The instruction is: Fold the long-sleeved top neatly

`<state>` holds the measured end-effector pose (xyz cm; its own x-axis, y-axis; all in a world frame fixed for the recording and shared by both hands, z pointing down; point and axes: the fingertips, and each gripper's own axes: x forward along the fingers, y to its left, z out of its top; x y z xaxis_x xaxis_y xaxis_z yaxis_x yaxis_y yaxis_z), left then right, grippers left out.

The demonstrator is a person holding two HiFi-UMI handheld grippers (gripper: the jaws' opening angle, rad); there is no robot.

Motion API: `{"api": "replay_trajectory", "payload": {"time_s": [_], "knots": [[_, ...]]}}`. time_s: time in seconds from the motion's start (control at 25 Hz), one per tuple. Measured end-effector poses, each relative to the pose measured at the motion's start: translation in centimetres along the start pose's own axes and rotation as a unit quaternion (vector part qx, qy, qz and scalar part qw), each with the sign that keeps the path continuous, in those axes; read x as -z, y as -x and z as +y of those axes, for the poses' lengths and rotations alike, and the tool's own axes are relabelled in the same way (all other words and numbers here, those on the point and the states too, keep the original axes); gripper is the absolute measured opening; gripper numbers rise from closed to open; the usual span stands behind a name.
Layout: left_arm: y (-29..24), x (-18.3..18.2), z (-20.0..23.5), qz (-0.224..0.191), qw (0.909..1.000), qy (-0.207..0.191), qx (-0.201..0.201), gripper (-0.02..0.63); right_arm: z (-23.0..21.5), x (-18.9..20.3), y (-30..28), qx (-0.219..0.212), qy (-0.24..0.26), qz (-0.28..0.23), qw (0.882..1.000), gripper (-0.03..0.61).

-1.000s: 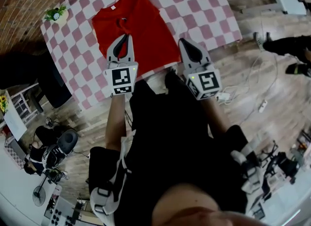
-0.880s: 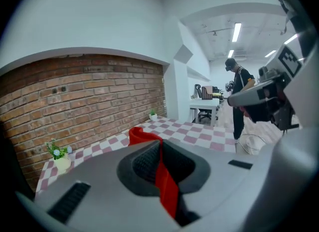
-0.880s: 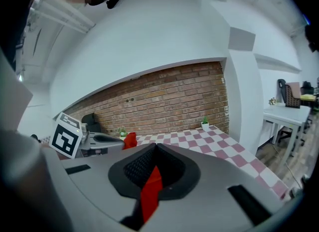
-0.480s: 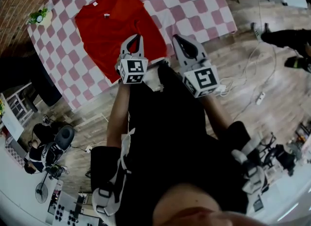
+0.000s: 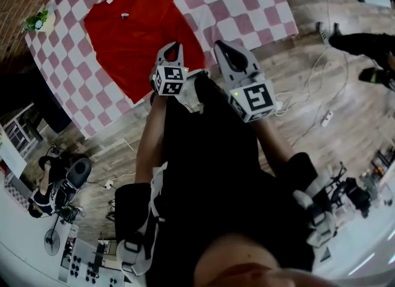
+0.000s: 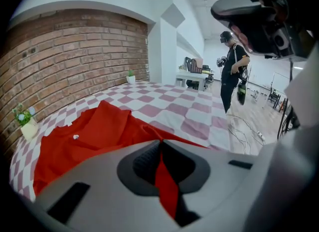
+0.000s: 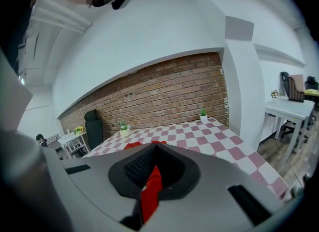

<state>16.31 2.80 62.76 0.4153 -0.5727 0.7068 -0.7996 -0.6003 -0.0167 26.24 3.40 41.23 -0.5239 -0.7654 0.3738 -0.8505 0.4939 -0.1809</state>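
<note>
The red long-sleeved top (image 5: 133,29) lies spread on the pink-and-white checkered table (image 5: 241,8), collar toward the far side. My left gripper (image 5: 173,47) is at the top's near right corner by the table's front edge, shut on a fold of red cloth (image 6: 167,188). In the left gripper view the top (image 6: 84,136) stretches away from the left gripper (image 6: 159,143) to the left. My right gripper (image 5: 221,46) hangs just right of it, also shut on red cloth (image 7: 151,188). In the right gripper view, a sliver of the top (image 7: 133,145) peeks over the right gripper (image 7: 152,148).
A small potted plant (image 5: 37,20) stands at the table's far left corner by the brick wall (image 6: 75,61). A person (image 6: 232,66) stands on the wooden floor to the right, among cables (image 5: 315,94). Chairs and gear (image 5: 68,181) crowd the floor on the left.
My left gripper has come down from over the middle of the top to its near edge, bringing the red cloth with it. The right gripper has shifted only slightly.
</note>
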Motion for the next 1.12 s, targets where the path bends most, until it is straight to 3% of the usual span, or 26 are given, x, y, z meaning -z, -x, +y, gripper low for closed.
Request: {"api": "replay_trajectory", "payload": {"time_s": [0.28,0.4,0.56,0.92,1.12], "knots": [[-1.0,1.5,-1.3,0.022,0.998,0.05,0.031,0.018,-0.4,-0.4,0.2,-0.009,0.0,-0.004,1.0,0.008],[-0.8,1.5,-1.8,0.028,0.9969,0.06,0.042,0.104,-0.4,-0.7,0.5,-0.015,0.0,-0.006,1.0,0.008],[0.6,0.6,-2.3,0.018,0.9966,0.069,0.041,0.123,-0.6,-1.1,1.4,-0.02,0.008,-0.01,1.0,0.008],[9.5,-3.4,-0.3,-0.065,0.9917,0.111,-0.01,0.022,1.4,-3.5,0.8,-0.079,0.02,-0.024,0.996,0.008],[16.0,-4.7,5.1,-0.103,0.9872,0.099,-0.071,0.006,4.2,-5.5,-1.1,-0.112,0.024,-0.032,0.993,0.008]]}}
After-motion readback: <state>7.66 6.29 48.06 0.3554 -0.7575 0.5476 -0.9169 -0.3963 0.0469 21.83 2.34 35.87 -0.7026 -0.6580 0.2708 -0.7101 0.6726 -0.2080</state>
